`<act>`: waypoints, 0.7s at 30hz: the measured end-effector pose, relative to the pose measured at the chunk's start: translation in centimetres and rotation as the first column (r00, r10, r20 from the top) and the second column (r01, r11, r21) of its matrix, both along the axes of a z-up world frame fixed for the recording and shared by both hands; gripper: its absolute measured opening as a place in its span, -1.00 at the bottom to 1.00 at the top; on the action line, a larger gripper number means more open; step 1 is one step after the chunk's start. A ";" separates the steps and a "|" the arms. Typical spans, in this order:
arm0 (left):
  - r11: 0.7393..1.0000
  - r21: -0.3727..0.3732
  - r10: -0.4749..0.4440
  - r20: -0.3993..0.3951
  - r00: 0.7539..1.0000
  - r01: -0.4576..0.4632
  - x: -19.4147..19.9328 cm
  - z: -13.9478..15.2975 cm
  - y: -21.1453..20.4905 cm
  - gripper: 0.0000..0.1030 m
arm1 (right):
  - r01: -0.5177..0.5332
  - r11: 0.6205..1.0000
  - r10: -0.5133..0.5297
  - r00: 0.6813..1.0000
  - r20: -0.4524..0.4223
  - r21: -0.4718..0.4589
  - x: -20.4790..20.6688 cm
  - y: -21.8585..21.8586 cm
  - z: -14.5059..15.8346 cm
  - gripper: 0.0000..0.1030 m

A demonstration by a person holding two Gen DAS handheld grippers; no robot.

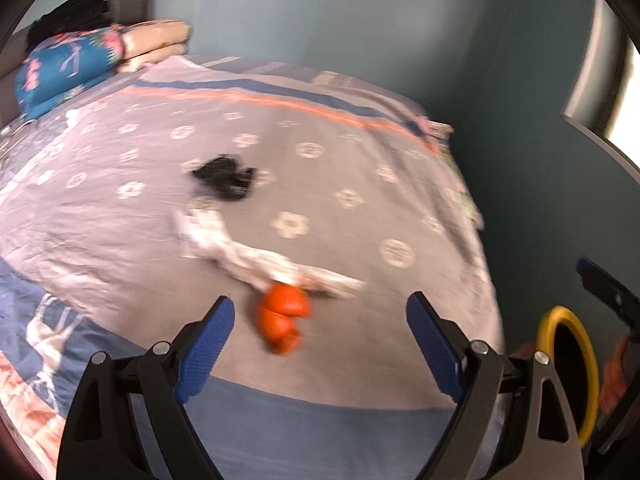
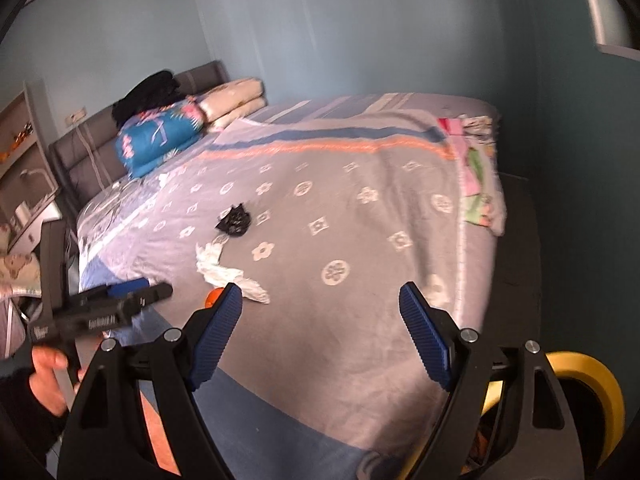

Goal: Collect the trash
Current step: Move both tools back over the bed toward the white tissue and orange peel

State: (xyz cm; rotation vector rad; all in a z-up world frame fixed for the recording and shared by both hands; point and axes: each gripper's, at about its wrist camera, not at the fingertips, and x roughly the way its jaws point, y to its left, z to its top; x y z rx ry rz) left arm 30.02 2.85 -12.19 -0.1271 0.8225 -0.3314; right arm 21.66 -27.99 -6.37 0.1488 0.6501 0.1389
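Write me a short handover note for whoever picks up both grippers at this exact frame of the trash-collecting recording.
Left gripper: open, empty, pointed at the orange scrap near the bed's front edge.
Right gripper: open, empty, over the bedspread.
Still on the bed: orange scrap, white crumpled tissue just behind it, black crumpled wrapper further back.
Yellow-rimmed bin stands off the bed's front right corner.
Done: cannot tell from these views; no bed item is in a gripper.
Left: pick up all three pieces and drop them in the bin, probably the orange scrap first.
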 end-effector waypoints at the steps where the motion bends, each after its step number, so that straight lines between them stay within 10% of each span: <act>1: 1.000 0.006 0.020 -0.003 1.000 -0.020 0.8 -0.3 0.9 0.64 | -0.010 1.000 0.010 1.000 -0.006 -0.008 0.7 0.5 -0.4 0.50; 21: 0.978 0.034 0.209 -0.119 0.971 -0.206 12.8 -6.5 9.1 0.63 | -0.296 0.931 0.259 0.948 -0.182 -0.215 12.3 12.7 -10.3 0.50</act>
